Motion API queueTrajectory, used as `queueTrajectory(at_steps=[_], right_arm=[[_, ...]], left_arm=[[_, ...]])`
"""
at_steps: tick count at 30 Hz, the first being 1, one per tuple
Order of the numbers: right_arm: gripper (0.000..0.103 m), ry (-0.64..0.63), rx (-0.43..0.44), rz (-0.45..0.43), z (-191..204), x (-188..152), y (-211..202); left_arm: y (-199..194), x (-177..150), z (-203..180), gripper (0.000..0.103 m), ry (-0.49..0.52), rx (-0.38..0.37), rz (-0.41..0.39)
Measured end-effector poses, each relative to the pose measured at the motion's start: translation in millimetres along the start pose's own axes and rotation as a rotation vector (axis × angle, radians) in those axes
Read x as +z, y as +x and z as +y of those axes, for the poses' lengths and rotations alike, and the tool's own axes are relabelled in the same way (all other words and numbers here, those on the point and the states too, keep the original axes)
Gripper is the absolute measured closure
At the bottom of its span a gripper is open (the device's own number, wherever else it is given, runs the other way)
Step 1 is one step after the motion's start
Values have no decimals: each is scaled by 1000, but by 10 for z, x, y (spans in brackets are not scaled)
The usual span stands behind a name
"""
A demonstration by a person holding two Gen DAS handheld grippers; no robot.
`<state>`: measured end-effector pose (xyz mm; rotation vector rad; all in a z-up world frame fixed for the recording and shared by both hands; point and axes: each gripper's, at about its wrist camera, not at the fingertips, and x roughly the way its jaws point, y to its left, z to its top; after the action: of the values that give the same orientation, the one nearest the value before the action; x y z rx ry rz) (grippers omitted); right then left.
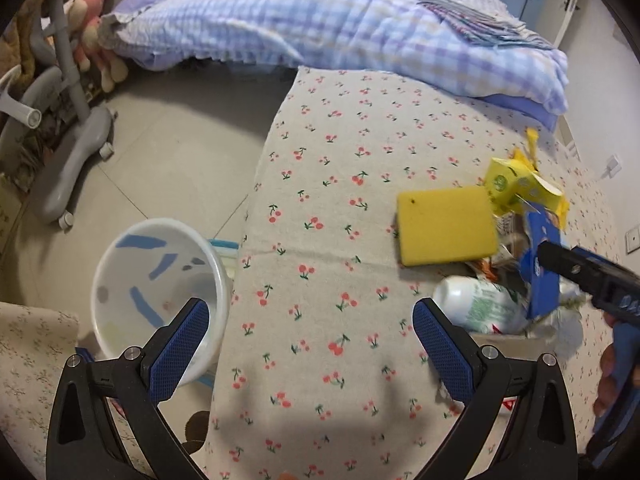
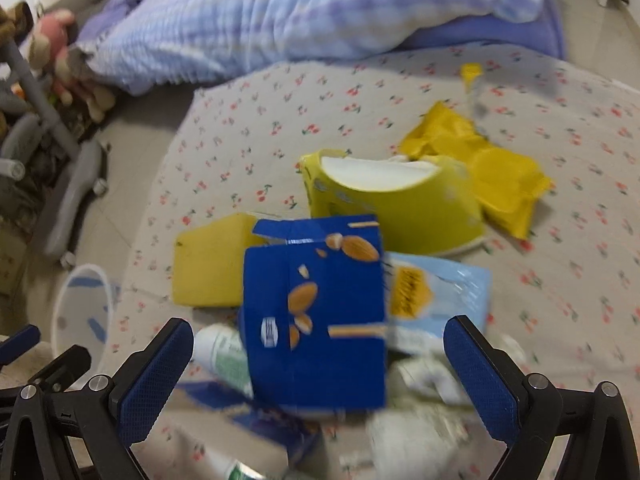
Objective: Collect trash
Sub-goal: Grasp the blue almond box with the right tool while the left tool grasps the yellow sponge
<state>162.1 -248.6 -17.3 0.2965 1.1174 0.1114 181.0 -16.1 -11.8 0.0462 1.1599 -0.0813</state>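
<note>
The left gripper (image 1: 310, 344) hangs with its jaws spread wide and nothing between them, over a bed sheet (image 1: 328, 152) printed with small cherries. To its left, on the floor beside the bed, a white bin (image 1: 160, 280) with blue marks stands with its mouth showing; nothing clear can be made out inside it.

The trash lies in a heap at the right of the left view. A yellow sponge (image 1: 446, 226) sits at the heap's left edge, a white bottle (image 1: 476, 306) with green print lies nearer, and a yellow carton (image 1: 510, 184) stands farther off. The right gripper enters this view from the right as a dark finger (image 1: 576, 268) touching or just over a blue box (image 1: 542, 264), with part of a hand (image 1: 606, 384) below it.

The right wrist view is blurred, but it shows the heap from close by. The right gripper (image 2: 318, 376) is also spread wide, and the blue box (image 2: 316, 320), printed with almonds, stands upright between its pads without clearly touching either. Only this view shows the carton's (image 2: 392, 208) torn-open white inside, a yellow packet (image 2: 492, 172) just right of it, and a pale blue wrapper (image 2: 436, 296) behind the box. The sponge (image 2: 208, 268) sits left of the box, the bottle (image 2: 224, 356) near the left pad, and the bin (image 2: 82, 312) far left. A blue checked quilt (image 1: 320, 16) lies across the far end of the bed.
</note>
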Motion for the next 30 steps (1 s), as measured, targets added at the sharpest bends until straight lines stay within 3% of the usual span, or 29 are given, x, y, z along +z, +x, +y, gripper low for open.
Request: queueTrajectory(at_steps=[2,5,10,18,22,26,30], right_arm=[[2,-4,-28,23,16,33,139],[30,21,-54,64,-29,43,297],[32,60,-22,32,-168,64,114],[31,117,-29,-100,-533,52,-508],[31,158,-38,-93,-730,30,-528],[31,175,-52,-77,-887,-42,-535],[31,184,-58,-72,-977,-97,-553]], left_arm=[[77,66,-9,0,-8,-17,19],[171,152,-50,0,-21,-58,45],[300,294,-297,0,-23,-128,65],[468,375,-794,0,13,-141,66],[609,413,-917,0,10,-140,73],[743,456,-969,0,-27,-201,105],[840,456,-1016,3,-48,-208,119]])
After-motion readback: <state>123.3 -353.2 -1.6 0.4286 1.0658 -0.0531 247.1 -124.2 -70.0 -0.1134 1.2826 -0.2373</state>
